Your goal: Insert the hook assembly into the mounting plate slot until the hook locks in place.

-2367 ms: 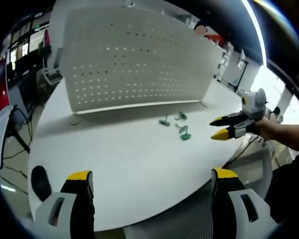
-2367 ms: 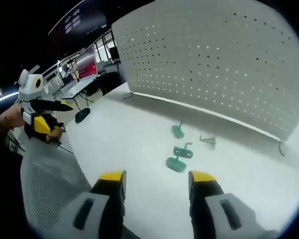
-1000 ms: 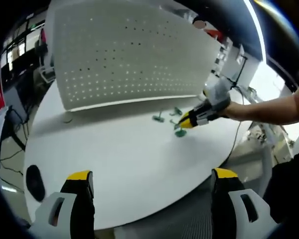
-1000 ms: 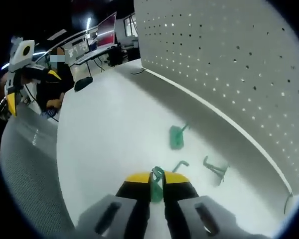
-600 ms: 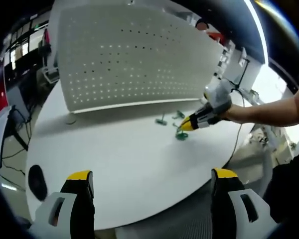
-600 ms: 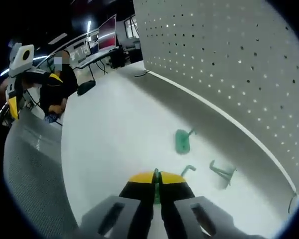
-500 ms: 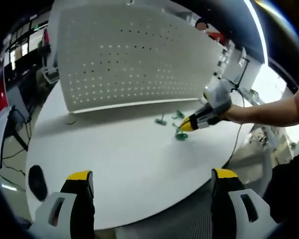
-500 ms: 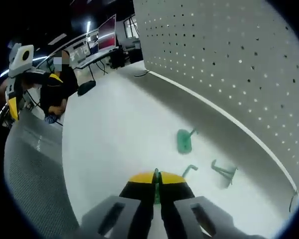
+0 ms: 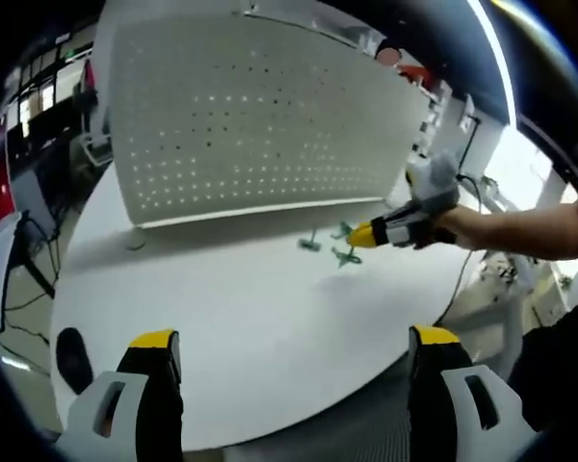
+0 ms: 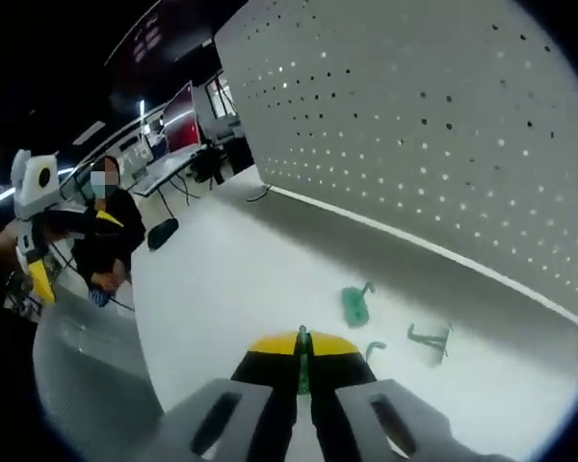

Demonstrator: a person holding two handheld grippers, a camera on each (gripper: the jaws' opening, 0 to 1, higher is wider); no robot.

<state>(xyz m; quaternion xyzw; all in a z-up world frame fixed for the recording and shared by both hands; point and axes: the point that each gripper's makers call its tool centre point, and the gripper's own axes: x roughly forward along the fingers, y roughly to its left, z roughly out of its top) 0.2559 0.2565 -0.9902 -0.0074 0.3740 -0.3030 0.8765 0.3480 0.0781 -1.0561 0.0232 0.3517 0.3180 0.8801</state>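
- The perforated mounting plate (image 10: 443, 125) stands upright well ahead of the right gripper (image 10: 302, 354), at the far edge of the white surface (image 10: 241, 289). It is large, with many small holes, so the main risk is a missed hole: if the hook meets the plate at an angle, it may skate across the face and never lock.
- The right gripper, seen from the left gripper view at (image 9: 368, 234), has its jaws clenched on a green hook (image 10: 302, 348), of which only a thin sliver shows between the tips. The grasp looks narrow, so I judge the hook could pivot or slip when pressed against the plate.
- The left gripper (image 9: 294, 354) hangs back off the near edge of the surface with its jaws released and spread wide, holding nothing. Nothing braces the plate, so a hard push might rock it backward.
- Another green hook (image 10: 355, 304) lies flat just beyond the right jaws, with a third green hook (image 10: 432, 337) near it to the right. A low pass forward could knock them away.
- I cannot tell which way the held hook's prongs face.
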